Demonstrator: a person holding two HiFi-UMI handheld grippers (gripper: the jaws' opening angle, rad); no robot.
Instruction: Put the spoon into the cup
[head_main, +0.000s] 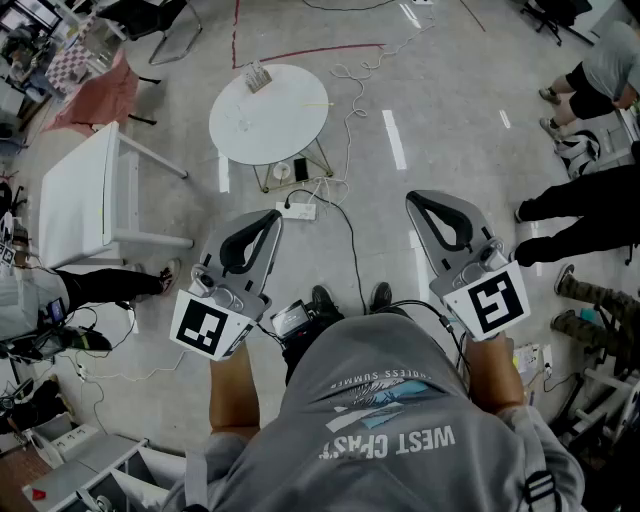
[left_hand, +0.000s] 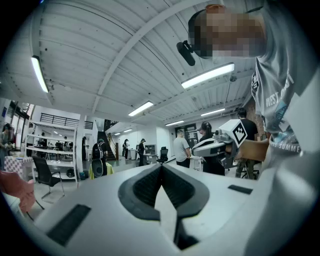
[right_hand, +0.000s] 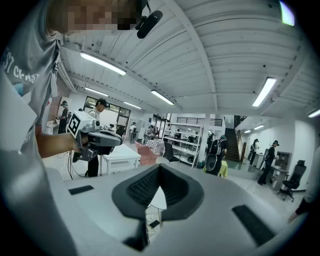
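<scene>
A round white table (head_main: 270, 125) stands on the floor ahead of me. At its far edge sits a small pale object (head_main: 258, 76), too small to tell apart as cup or spoon. My left gripper (head_main: 273, 217) is held level in front of my body, short of the table, its jaws shut on nothing. My right gripper (head_main: 413, 200) is level beside it, also shut and empty. In the left gripper view the jaws (left_hand: 161, 166) meet at the tip, and in the right gripper view the jaws (right_hand: 159, 167) do too. The round table (right_hand: 156, 201) shows below the right gripper's shut tips.
A white rectangular table (head_main: 80, 190) stands at the left. A power strip (head_main: 297, 210) and cables lie on the floor between me and the round table. People's legs (head_main: 585, 205) stand at the right. A chair draped in pink cloth (head_main: 98, 92) is at the far left.
</scene>
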